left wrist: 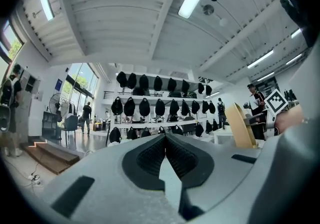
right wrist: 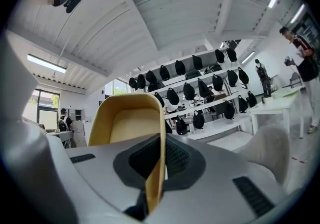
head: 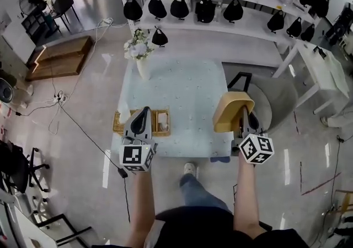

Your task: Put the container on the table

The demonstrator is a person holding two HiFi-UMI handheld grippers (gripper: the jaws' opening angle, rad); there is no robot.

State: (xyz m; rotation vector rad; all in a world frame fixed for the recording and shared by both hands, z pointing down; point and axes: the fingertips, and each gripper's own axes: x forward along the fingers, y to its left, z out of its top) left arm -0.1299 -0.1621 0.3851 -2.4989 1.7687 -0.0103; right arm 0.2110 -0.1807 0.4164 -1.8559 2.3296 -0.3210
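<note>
The container point(head: 231, 110) is a tan, open-topped tub held in the air over the right front corner of the pale blue table point(head: 182, 98). My right gripper point(head: 245, 112) is shut on the tub's near wall; in the right gripper view the container point(right wrist: 131, 133) stands upright with its rim point(right wrist: 159, 168) pinched between the jaws. My left gripper point(head: 143, 113) hovers above the table's left front edge. Its pads point(left wrist: 150, 158) meet with nothing between them.
A woven tray point(head: 161, 122) lies on the table under the left gripper. A white vase of flowers point(head: 141, 56) stands at the far left corner. Shelves of black bags point(head: 205, 8) run behind. A grey round seat point(head: 266, 106) is right of the table.
</note>
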